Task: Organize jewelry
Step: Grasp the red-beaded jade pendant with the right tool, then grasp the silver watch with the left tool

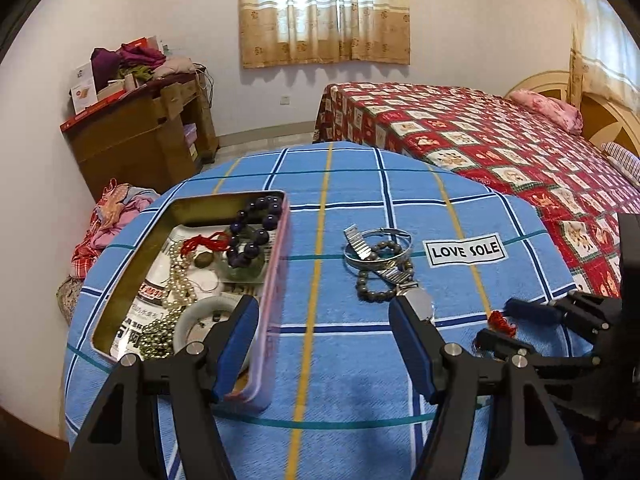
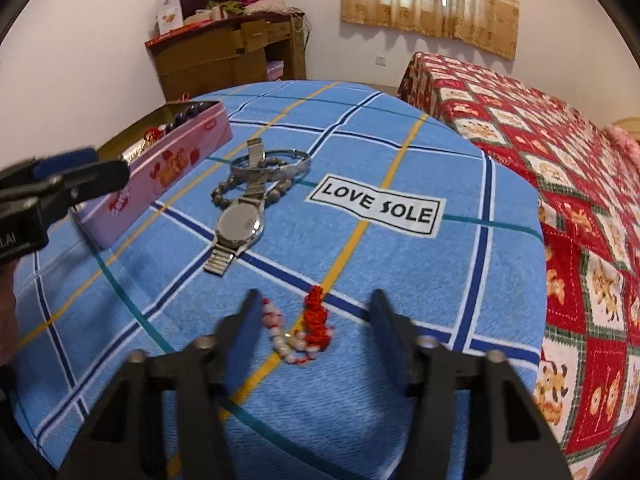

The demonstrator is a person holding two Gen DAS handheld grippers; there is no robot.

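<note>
A red-tasselled bracelet with white and pink beads [image 2: 314,322] lies on the blue checked cloth [image 2: 400,280]. My right gripper [image 2: 316,312] is lowered around it, open, with a gap on each side. In the left wrist view the red tassel [image 1: 500,320] shows between the right gripper's fingers [image 1: 520,305]. My left gripper [image 1: 324,320] is open and empty, its left finger over the pink tin [image 1: 276,280]. The tin holds purple beads [image 1: 256,224], a pearl necklace [image 1: 178,276] and bangles. A silver watch [image 2: 240,220], silver bangle [image 2: 296,164] and grey bead bracelet [image 2: 224,196] lie mid-cloth.
The cloth-covered round table ends just beyond the tin [image 2: 180,160] and drops off on all sides. A bed with a red patterned quilt [image 2: 560,160] stands close on the right. A brown cabinet [image 1: 132,148] piled with clothes is by the far wall.
</note>
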